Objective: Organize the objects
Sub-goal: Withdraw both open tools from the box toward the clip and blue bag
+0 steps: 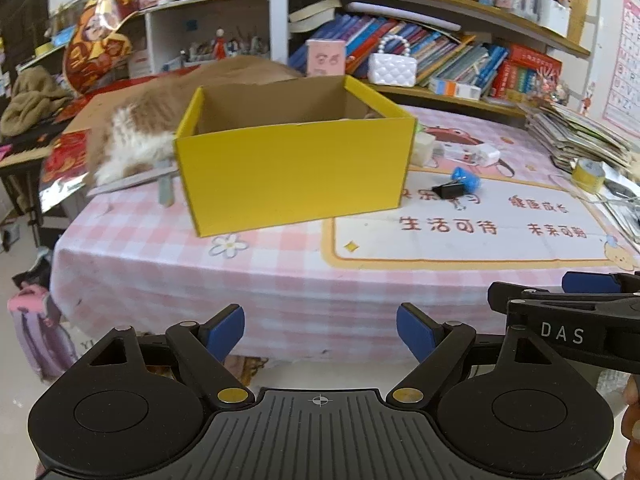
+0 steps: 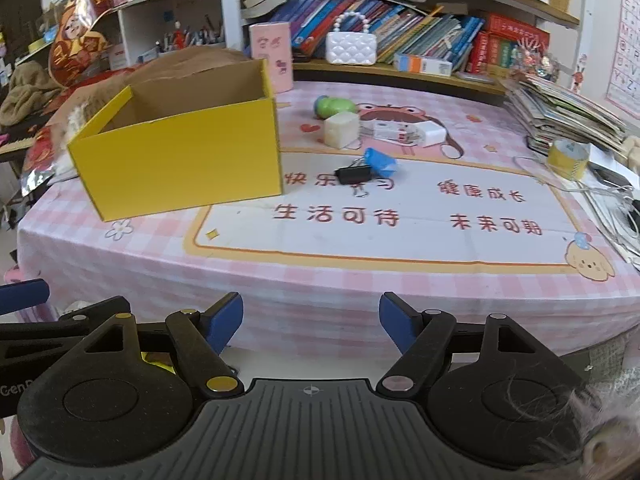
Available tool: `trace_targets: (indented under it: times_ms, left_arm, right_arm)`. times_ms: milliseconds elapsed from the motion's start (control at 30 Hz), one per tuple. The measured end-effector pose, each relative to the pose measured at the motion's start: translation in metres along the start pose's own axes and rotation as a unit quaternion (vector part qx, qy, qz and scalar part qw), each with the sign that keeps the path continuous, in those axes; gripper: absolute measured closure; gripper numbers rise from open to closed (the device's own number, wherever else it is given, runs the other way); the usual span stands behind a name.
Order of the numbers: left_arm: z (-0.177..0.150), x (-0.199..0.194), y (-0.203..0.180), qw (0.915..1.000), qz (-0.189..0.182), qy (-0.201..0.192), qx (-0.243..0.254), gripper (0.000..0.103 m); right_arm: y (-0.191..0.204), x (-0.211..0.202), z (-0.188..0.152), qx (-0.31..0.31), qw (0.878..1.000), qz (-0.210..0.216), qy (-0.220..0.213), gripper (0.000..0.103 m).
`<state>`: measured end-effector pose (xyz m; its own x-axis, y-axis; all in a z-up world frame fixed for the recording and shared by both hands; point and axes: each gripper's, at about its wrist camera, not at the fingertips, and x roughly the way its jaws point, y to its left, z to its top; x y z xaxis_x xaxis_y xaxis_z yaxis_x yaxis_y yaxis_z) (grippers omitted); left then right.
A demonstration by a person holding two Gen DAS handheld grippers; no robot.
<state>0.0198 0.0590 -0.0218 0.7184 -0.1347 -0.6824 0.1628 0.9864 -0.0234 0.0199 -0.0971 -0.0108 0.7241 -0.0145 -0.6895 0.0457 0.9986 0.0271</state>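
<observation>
Pink-checked worktop (image 2: 280, 280) fills both views. Nearest, left hand-held gripper (image 1: 320, 330) and right hand-held gripper (image 2: 311, 320) gape empty. Beyond, yellow box (image 2: 180, 160) looks empty, apparently; black binder clip (image 2: 354, 174) lies beside it.

Open yellow box (image 2: 180, 160) stands upright beside black binder clip (image 2: 352, 174), blue roll (image 2: 380, 161).
</observation>
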Motion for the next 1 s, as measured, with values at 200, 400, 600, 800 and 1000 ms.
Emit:
trace_targets:
  times_ms: [200, 400, 600, 800, 1000]
  left_arm:
    - [0.014, 0.013, -0.02, 0.9997, -0.014, -0.004, 0.02, 0.017]
    - [0.033, 0.033, -0.043, 0.9991, -0.032, 0.001, 0.03, 0.017]
    - [0.047, 0.051, -0.07, 0.9977, -0.047, 0.005, 0.048, 0.017]
    - [0.062, 0.068, -0.09, 0.9977, -0.038, 0.009, 0.056, 0.017]
    - [0.081, 0.086, -0.102, 0.9989, -0.024, 0.01, 0.04, 0.017]
  right_arm:
    - [-0.021, 0.006, 0.008, 0.013, 0.999, -0.034, -0.004, 0.03]
    - [-0.05, 0.015, 0.018, 0.031, 0.998, -0.048, -0.007, 0.028]
    - [-0.075, 0.027, 0.028, 0.042, 0.998, -0.055, -0.004, 0.027]
    - [-0.1, 0.044, 0.044, 0.056, 0.997, -0.047, 0.005, 0.027]
    - [-0.117, 0.063, 0.068, 0.04, 0.999, -0.026, 0.002, 0.027]
